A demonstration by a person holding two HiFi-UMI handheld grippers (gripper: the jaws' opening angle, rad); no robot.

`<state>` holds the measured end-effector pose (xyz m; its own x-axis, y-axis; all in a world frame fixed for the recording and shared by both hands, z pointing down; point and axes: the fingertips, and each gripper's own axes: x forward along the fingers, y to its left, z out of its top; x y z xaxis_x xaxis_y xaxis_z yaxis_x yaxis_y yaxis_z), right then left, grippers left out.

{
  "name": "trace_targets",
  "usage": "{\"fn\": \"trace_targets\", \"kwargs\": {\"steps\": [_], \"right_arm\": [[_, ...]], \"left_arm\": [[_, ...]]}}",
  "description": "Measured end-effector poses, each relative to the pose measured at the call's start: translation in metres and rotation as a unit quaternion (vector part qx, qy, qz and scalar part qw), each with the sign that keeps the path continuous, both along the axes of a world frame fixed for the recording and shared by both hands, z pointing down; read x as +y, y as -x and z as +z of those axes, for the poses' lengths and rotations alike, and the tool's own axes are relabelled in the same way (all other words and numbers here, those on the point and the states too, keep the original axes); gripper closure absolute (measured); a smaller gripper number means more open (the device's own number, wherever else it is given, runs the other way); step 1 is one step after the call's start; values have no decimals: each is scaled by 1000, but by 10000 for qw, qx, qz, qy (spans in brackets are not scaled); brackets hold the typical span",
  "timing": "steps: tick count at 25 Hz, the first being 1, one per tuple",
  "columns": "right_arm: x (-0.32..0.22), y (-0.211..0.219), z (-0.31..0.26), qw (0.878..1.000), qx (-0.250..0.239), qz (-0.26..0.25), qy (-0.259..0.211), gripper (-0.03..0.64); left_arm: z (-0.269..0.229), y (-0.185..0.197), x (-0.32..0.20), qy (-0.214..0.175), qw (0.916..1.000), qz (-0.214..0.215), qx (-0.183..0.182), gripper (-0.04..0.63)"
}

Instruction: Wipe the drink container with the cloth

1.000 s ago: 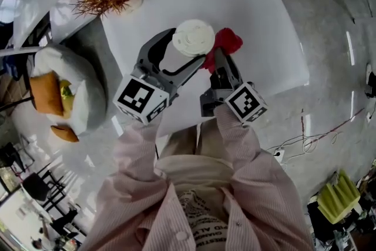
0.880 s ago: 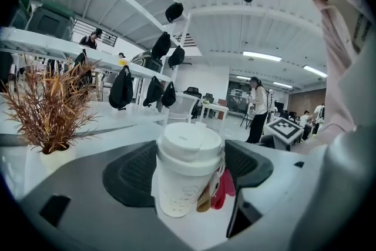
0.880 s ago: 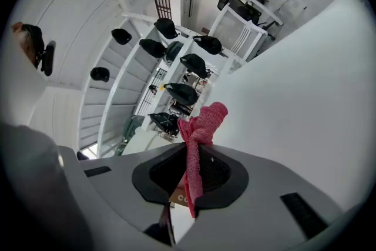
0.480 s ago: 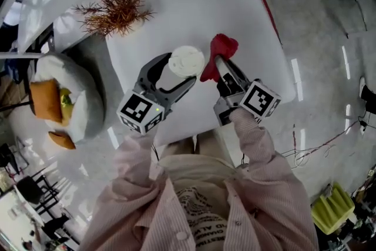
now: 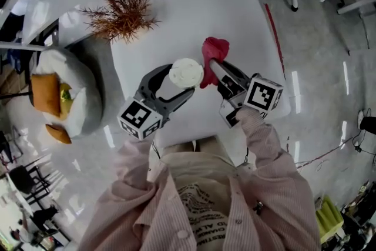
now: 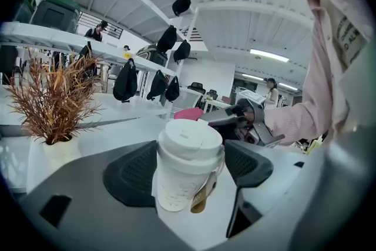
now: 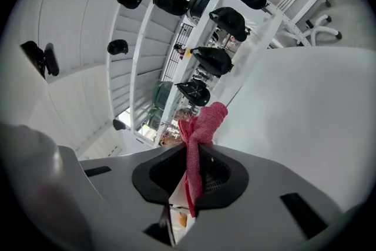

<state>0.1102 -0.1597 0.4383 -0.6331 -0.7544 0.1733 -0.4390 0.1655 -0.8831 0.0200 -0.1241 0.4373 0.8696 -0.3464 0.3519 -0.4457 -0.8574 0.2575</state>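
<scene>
Head view looks steeply down over the table [image 5: 235,9] — gripper views low, close along jaws; all share red cloth [image 5: 214,50], head and left the cup [image 5: 186,72].

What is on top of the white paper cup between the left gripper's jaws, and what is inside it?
A white plastic lid sits on the white paper cup and closes it. The lid covers the inside, so the contents cannot be seen.
</scene>
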Motion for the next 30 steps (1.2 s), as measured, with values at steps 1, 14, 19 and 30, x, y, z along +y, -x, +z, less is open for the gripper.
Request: {"fn": "trace_targets", "kwargs": {"steps": [1,14,19,30], "right_arm": [[-1,2,0,10000,-21,-95,6,575],[-13,24,5,9933,-386,-1076,152,575],[-16,27,14,9907,-488,-1232,298,575],[-21,30,27,9829,-846,-1526,580,575]], "left_arm": [[0,0,0,13,10000,-18,5,238],[0,0,-2,84,9997,-192,106,238],[0,0,-1,61,9997,-190,120,238],[2,0,-1,62,9996,-213,178,238]]}}
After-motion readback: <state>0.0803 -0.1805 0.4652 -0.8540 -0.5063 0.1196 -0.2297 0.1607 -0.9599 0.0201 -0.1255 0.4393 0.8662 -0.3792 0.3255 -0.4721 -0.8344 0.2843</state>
